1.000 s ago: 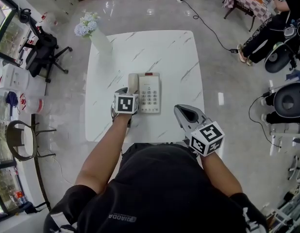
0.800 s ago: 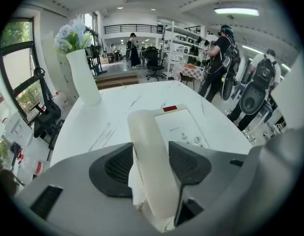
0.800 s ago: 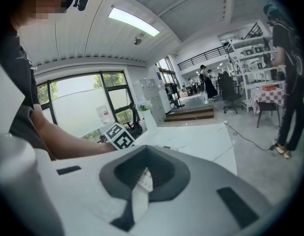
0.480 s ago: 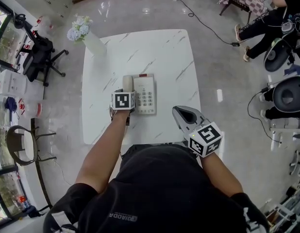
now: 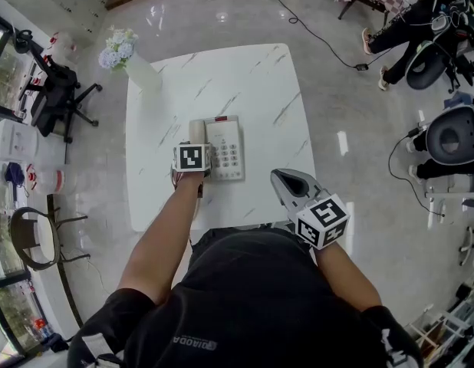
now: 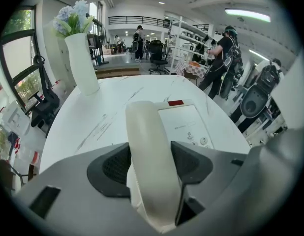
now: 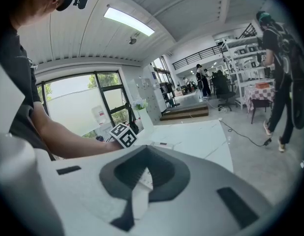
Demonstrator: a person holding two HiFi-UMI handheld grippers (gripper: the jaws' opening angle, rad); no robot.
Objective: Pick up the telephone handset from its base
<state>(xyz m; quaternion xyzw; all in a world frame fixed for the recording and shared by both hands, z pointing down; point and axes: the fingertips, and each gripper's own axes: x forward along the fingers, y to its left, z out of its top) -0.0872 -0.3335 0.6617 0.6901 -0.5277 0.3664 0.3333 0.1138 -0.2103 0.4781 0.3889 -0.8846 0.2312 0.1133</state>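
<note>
Handset [image 6: 144,132] of a cream desk telephone, gripped at its near end by the left gripper [image 6: 153,163]. In the left gripper view, we see the two dark ribbed pads pressed against either side of the handset, so these tongs are closed on it. The handset runs away from us along the left side of the telephone base [image 6: 186,124]. A small red label [image 6: 175,103] marks the base's far edge. We cannot tell whether the handset has left its cradle.

From the head view, we look steeply down on a white marble-patterned table [image 5: 237,75]. The telephone base [image 5: 225,150] sits near the table's middle with its keypad [image 5: 231,153] facing up. The handset [image 5: 197,131] is on its left, and the left gripper [image 5: 193,156] is over the handset's near end. The person's bare left arm [image 5: 164,236] reaches out to it.

The right gripper [image 5: 283,179] is well apart from the telephone, above the table's near right edge. In the right gripper view, we see the jaws of this gripper [image 7: 143,173] drawn narrow, tips together, with nothing held.

A tall white vase [image 5: 141,71] with pale blue flowers [image 5: 118,46] stands at the table's far left corner. A black office chair [image 5: 57,90] stands on the floor to the table's left.
</note>
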